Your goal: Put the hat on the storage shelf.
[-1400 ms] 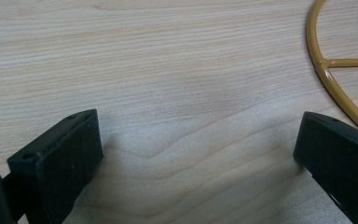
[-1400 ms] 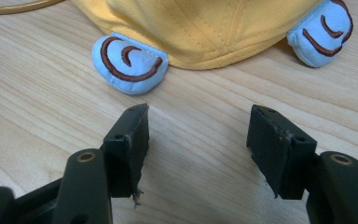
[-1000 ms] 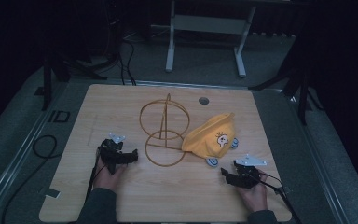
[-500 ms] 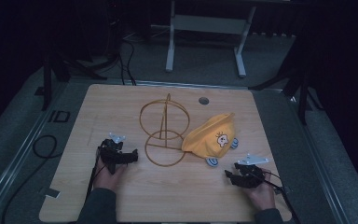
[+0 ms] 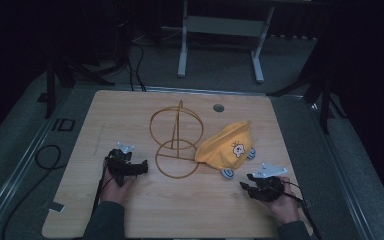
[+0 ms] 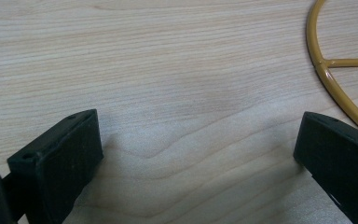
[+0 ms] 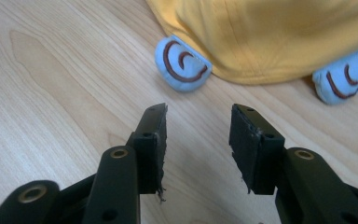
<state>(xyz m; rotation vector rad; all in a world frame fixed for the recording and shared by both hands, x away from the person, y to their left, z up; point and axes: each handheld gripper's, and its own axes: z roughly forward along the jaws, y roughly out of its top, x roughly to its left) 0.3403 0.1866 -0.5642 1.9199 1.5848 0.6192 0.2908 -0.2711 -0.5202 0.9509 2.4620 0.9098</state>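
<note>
A yellow cap (image 5: 227, 146) with a small cartoon face and two pale blue ears lies on the wooden table (image 5: 130, 115), right of centre. It leans against a yellow wire stand (image 5: 176, 137) with a ring base. My left gripper (image 5: 141, 167) rests on the table just left of that base ring (image 6: 328, 70). Its jaws stand wide open (image 6: 196, 130) around bare wood. My right gripper (image 5: 245, 182) sits near the front right, pointing at the cap (image 7: 270, 32). It is open (image 7: 198, 112) with a narrow gap, a short way from one blue ear (image 7: 182, 63).
A round grey grommet (image 5: 218, 107) sits in the tabletop behind the stand. A metal frame (image 5: 220, 25) stands on the floor beyond the table, and cables (image 5: 45, 155) lie on the floor at the left. Bare wood stretches along the table's front between my hands.
My right hand and gripper have drifted slightly toward the near right corner. The left gripper, cap and stand have not moved.
</note>
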